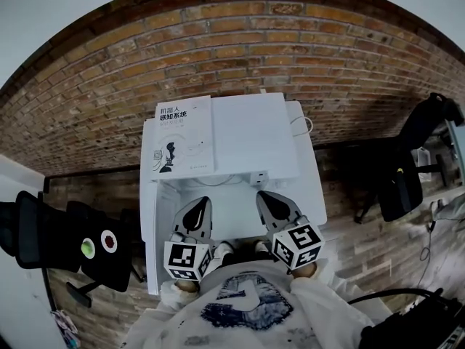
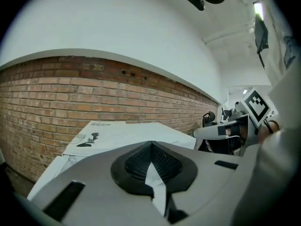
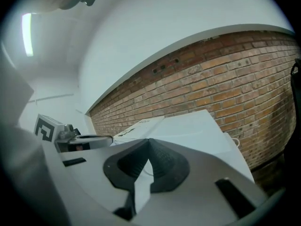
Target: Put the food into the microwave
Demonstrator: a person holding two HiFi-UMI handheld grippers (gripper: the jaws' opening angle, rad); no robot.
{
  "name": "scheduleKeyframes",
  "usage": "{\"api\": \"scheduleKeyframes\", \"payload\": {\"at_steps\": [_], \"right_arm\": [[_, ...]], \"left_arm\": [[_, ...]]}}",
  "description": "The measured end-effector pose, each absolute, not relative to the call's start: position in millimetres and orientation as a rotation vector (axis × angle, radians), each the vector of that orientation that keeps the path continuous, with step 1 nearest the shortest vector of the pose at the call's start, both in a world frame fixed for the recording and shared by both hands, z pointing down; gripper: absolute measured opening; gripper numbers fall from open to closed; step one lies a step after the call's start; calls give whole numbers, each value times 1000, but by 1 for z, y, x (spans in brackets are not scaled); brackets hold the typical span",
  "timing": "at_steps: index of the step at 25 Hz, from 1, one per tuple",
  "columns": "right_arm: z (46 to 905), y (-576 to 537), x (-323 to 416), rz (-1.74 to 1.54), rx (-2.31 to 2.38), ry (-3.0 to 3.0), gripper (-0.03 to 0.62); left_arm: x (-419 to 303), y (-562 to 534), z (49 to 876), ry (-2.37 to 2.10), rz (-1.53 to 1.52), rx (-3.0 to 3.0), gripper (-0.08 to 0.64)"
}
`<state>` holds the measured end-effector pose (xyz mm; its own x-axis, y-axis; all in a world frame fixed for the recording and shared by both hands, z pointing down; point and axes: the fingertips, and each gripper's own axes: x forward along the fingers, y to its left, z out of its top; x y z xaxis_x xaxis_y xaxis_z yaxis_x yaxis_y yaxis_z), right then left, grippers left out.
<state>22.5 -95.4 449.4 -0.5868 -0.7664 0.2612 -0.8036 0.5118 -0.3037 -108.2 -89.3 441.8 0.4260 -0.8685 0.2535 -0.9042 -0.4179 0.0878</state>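
Microwave [image 1: 256, 138] w/ book [image 1: 185, 134] on top; L tool [image 1: 198, 207], R tool [image 1: 268, 201] shut.

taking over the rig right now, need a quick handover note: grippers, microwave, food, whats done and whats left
Left hand-held gripper: shut, empty, held near the chest.
Right hand-held gripper: shut, empty, beside the left one.
Microwave: the white box ahead; its door is not visible from above. A book lies on its top.
Food: in no view.
Done: cannot tell whether the food is inside.
Left: check the microwave, and find the food if it is not in.
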Motion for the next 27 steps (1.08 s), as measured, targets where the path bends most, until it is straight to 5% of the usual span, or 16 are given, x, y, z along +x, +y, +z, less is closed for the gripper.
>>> {"api": "scheduleKeyframes", "payload": {"at_steps": [27], "right_arm": [[441,-93,24,575,1378,-2659,12]], "left_arm": [[-106,-90,439,-1624,288,2497,6]]}}
